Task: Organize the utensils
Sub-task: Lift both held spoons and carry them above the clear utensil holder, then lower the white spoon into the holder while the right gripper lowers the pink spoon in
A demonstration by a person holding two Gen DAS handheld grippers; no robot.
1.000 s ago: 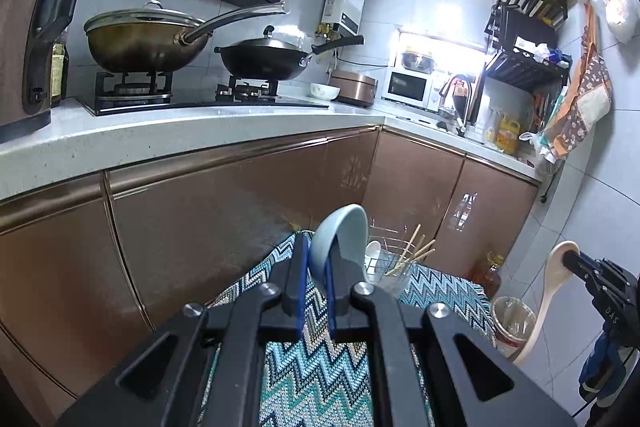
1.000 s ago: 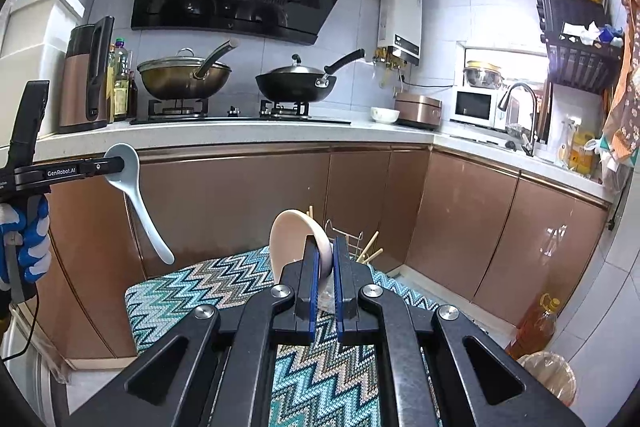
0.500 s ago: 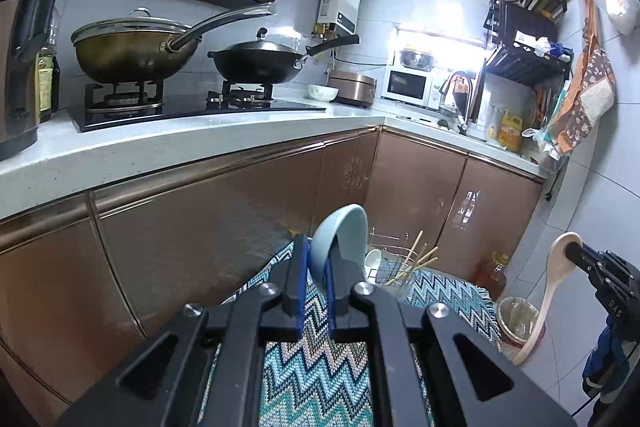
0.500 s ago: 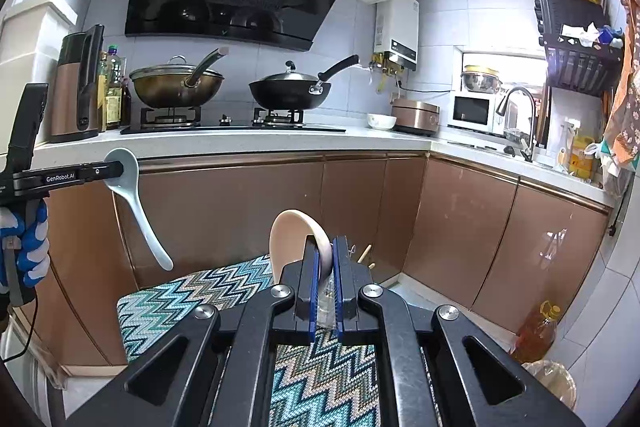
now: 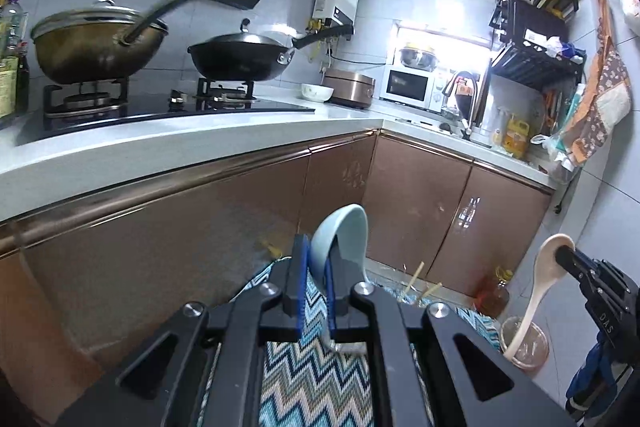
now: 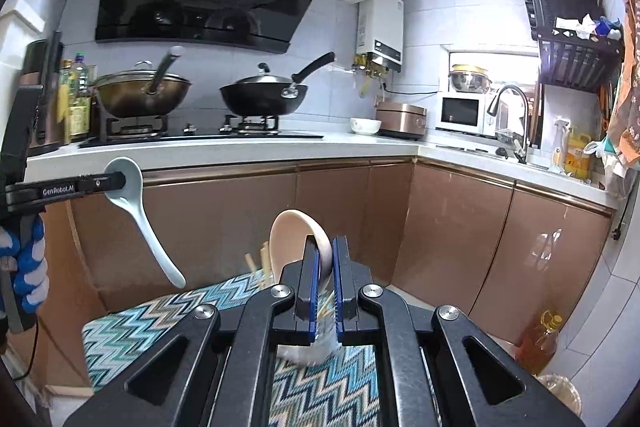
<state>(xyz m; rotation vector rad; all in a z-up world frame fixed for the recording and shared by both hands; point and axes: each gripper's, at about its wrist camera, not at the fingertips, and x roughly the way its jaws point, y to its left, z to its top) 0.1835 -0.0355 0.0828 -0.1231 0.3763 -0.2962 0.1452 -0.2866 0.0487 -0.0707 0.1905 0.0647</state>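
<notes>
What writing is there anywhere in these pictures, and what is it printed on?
"GenRobot.AI": white letters on the black arm of the left tongs, which grip a pale blue spoon.
"DAS": on the black body of the right tongs, which grip a cream spoon.
Too small or blurred to read: labels on the bottles by the stove, the yellow bottle near the sink, and the wall heater.

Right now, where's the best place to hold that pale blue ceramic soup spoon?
Probably by the rim of its bowl, as the left gripper does: the pale blue ceramic soup spoon hangs handle down, so the fingers come in from the side. The thin bowl wall slips between them; the curved handle would likely roll.
</notes>
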